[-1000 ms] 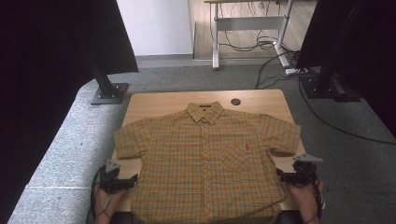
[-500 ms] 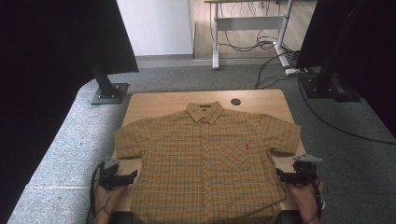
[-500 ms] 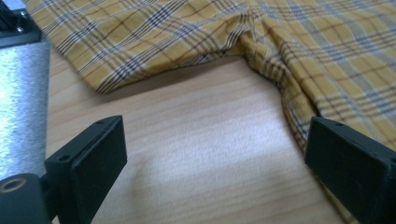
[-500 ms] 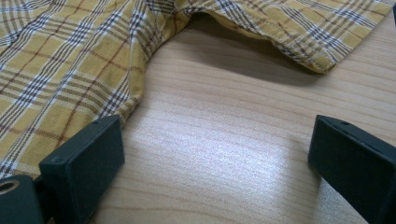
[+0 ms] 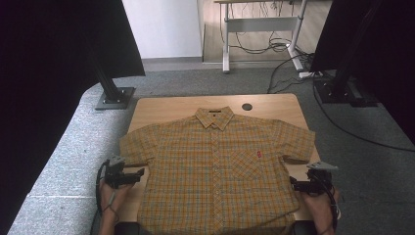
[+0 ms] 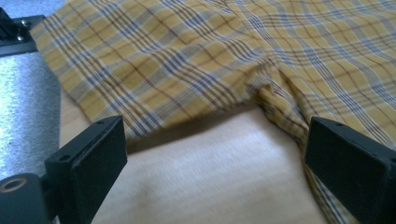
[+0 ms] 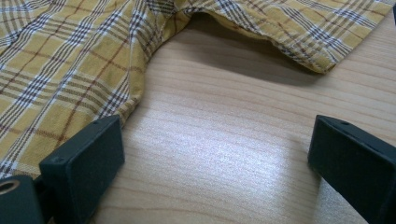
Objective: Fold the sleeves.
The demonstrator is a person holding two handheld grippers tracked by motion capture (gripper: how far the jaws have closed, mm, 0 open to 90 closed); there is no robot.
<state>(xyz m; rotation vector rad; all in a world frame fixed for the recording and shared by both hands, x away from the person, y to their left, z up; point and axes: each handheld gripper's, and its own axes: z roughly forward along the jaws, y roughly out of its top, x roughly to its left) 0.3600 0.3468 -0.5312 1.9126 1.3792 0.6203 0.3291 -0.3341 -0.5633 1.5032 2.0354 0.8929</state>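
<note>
One yellow plaid short-sleeved shirt (image 5: 215,171) lies spread flat, front up and buttoned, on a light wooden desk (image 5: 171,104), collar toward the far edge and hem at the near edge. Its sleeves spread out to left and right. The left tool (image 5: 138,173) sits just left of the shirt's body, below the left sleeve, pointing right at the side seam. In the left gripper view its black jaws stand wide apart over bare wood, with the sleeve and underarm fold (image 6: 261,88) just ahead. The right tool (image 5: 292,183) sits just right of the shirt's body, below the right sleeve, pointing left. Its jaws are also spread wide, holding nothing, the shirt's edge (image 7: 130,100) beside one jaw. Grey carpet (image 5: 68,156) surrounds the desk.
</note>
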